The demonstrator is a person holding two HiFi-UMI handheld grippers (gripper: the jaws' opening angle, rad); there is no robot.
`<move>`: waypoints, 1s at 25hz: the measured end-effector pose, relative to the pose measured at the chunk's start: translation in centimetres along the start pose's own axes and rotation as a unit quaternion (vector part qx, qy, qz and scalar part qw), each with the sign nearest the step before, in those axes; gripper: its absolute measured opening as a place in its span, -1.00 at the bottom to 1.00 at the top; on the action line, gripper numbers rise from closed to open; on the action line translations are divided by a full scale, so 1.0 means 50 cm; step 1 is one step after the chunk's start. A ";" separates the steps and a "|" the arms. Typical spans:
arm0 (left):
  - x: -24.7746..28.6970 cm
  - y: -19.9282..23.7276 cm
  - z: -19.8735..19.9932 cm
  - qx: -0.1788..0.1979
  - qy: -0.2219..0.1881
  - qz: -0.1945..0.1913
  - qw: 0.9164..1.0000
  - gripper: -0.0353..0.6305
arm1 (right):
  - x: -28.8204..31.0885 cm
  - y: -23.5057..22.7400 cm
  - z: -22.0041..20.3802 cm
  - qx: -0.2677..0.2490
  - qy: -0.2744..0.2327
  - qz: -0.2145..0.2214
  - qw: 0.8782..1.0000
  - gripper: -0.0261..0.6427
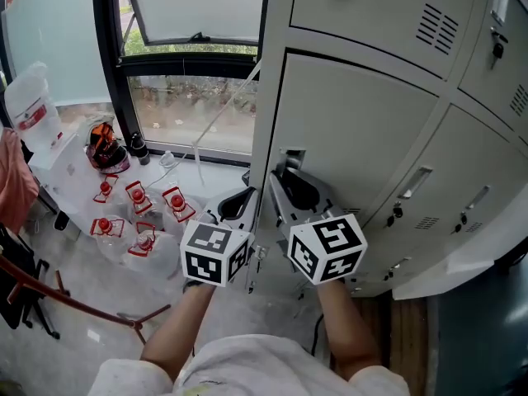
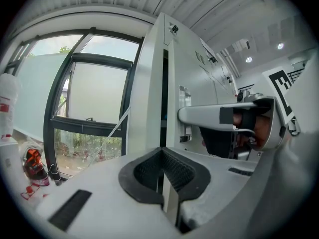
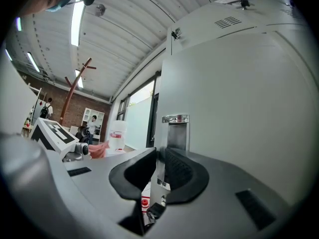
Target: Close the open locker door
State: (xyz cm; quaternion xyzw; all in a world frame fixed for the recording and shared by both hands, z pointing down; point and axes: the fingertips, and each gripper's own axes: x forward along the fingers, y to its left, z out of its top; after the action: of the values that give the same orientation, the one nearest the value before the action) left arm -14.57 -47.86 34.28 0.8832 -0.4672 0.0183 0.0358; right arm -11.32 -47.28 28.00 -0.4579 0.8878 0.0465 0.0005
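**Locker door** (image 1: 355, 130): it sits in the lower tier at the left end of the locker bank (image 1: 371, 7), is hinged on its right, and stands ajar. The left gripper view shows a dark gap (image 2: 164, 98) between the door's free edge and the bank's left side panel (image 2: 147, 93). The latch is therefore judged not yet engaged.

**Right gripper** (image 3: 160, 151): it is held level at the door's free edge, just below the chrome recessed handle (image 3: 175, 128). The sheet edge runs between the pads, and the jaws appear clamped on it. This hold is judged to give control of the swing, so the door can be steered home rather than slammed.

**Left gripper** (image 2: 160, 152): its jaws are drawn together with nothing evident between them. It sits just beside the side panel and points at the gap, probably in support or placed to press.

**Remaining:** bring the free edge flush with the frame.

**Risk:** the pads could be trapped in the narrowing gap unless they let go first.
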 end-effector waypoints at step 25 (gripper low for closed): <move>0.027 0.007 0.004 -0.001 -0.009 -0.021 1.000 -0.87 | 0.055 -0.042 -0.006 -0.010 -0.002 -0.077 0.997 -0.78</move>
State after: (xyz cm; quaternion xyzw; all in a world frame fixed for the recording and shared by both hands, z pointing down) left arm -14.11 -49.18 34.21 0.8931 -0.4486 0.0094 0.0334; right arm -11.22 -50.75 27.98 -0.5246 0.8495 0.0563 0.0007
